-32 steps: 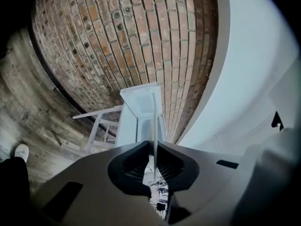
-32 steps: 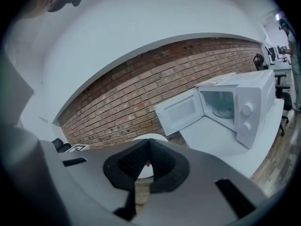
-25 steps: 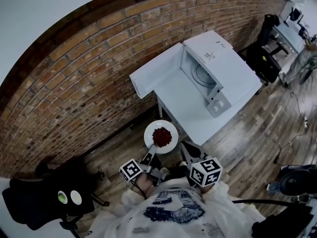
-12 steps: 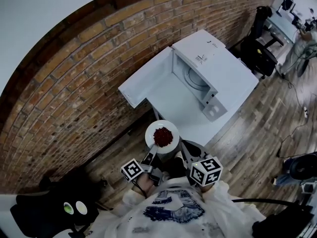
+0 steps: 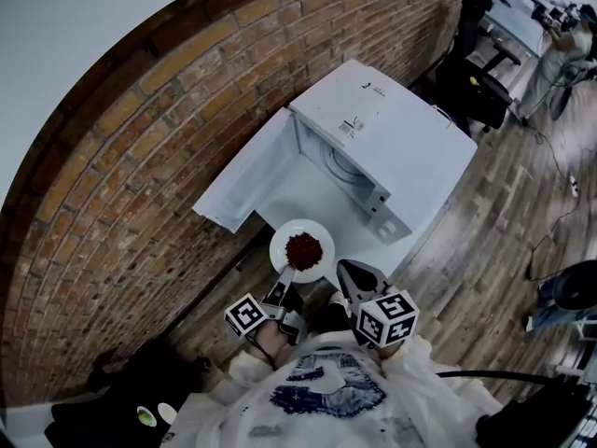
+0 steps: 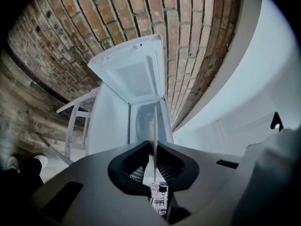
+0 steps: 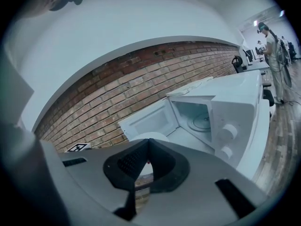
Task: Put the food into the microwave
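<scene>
Two grippers sat nearest the person. The left gripper [image 5: 286, 276] was clamped on the rim of the plate [image 5: 283, 236] of red food [image 5: 303, 248], and the right gripper [image 5: 343, 267] was pinched together, empty. Beyond them, the microwave [image 5: 392, 147] stood with its door [image 5: 244, 180] wide. Best to carry the plate level and slide it straight onto the turntable [image 7: 205, 122].

Brick wall [image 5: 140, 157] ran behind white table [image 5: 317, 203], plank floor [image 5: 485, 241] lay around it, black office chair [image 5: 471, 87] stood near far desk [image 5: 520, 19].
</scene>
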Motion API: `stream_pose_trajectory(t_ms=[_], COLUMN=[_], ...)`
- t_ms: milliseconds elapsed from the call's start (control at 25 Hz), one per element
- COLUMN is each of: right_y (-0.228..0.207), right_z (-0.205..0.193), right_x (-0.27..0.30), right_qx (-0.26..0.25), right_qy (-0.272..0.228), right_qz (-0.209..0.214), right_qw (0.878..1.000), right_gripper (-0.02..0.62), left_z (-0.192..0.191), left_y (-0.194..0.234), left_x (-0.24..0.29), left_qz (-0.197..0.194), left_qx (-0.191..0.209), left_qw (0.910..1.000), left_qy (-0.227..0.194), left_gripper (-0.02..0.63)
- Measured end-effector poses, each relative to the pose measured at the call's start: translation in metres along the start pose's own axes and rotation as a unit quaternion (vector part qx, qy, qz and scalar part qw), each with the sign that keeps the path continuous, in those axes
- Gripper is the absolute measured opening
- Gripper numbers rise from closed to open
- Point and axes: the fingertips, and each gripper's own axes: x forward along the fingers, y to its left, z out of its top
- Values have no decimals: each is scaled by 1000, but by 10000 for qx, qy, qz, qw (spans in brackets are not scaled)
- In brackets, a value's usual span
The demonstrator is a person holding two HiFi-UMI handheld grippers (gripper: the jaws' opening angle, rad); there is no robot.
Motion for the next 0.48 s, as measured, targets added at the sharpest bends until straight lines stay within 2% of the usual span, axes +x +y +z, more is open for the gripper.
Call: stream_pose_trajectory(t_ms=[200,360,480], right_y=[-28,-47,-56], right_z=[13,27,34], right_x=[3,4,6], right_qx=[146,201,232], right_qy=[-50,-127,-155], right_qz=[-81,-107,-117], right_qw=[9998,9997,9995], right_gripper=[14,14,14], left_z=[-2,-4,-2], left_y=[-1,-16,-15], left_x=[34,56,66], left_qz=[165,23,168], left_qx=[106,66,159], left_qw=[9997,9998,9995], left_qy=[175,198,216], left_gripper=[37,37,37])
